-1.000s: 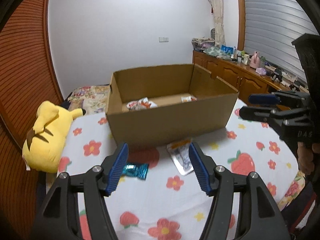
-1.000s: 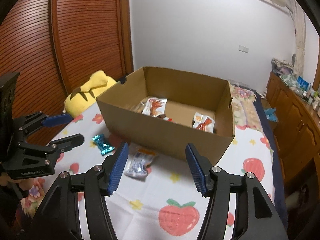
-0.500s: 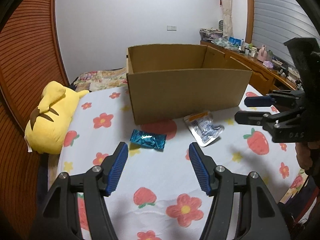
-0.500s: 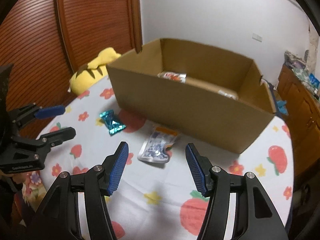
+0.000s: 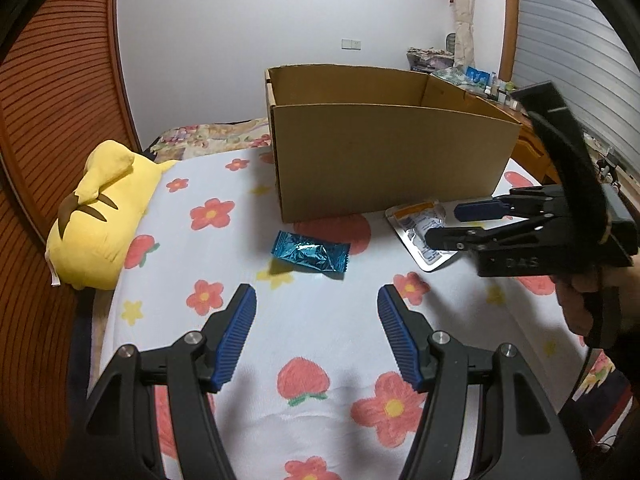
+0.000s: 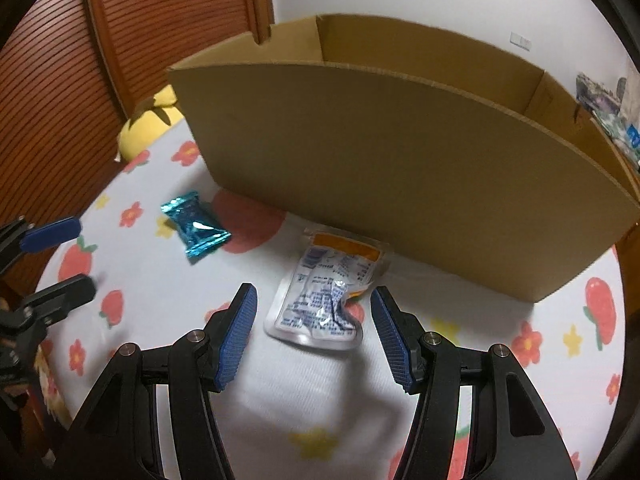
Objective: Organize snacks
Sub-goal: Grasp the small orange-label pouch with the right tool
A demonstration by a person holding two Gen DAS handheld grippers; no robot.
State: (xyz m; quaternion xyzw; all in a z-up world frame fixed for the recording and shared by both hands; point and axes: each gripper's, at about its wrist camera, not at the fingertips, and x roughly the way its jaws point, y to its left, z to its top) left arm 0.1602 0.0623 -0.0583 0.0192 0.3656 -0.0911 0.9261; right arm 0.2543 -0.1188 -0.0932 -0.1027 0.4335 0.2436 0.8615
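On the flowered sheet (image 5: 320, 332) before the box (image 5: 392, 168), two snacks wait: a blue wrapper (image 5: 310, 251) ahead of my left gripper (image 5: 316, 326) and a silver pouch (image 6: 326, 300) just ahead of my right gripper (image 6: 312, 326), near the box wall. Both pairs of jaws stand apart, holding nothing. I judge both pickups remain to be done; the box's inside is hidden from here. My right gripper's body reads "DAS"; the pouch's blue print is too small to read.

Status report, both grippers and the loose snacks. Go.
Left gripper open, facing blue wrapper. Right gripper open, facing silver pouch. Both outside cardboard box. Nothing blocking.
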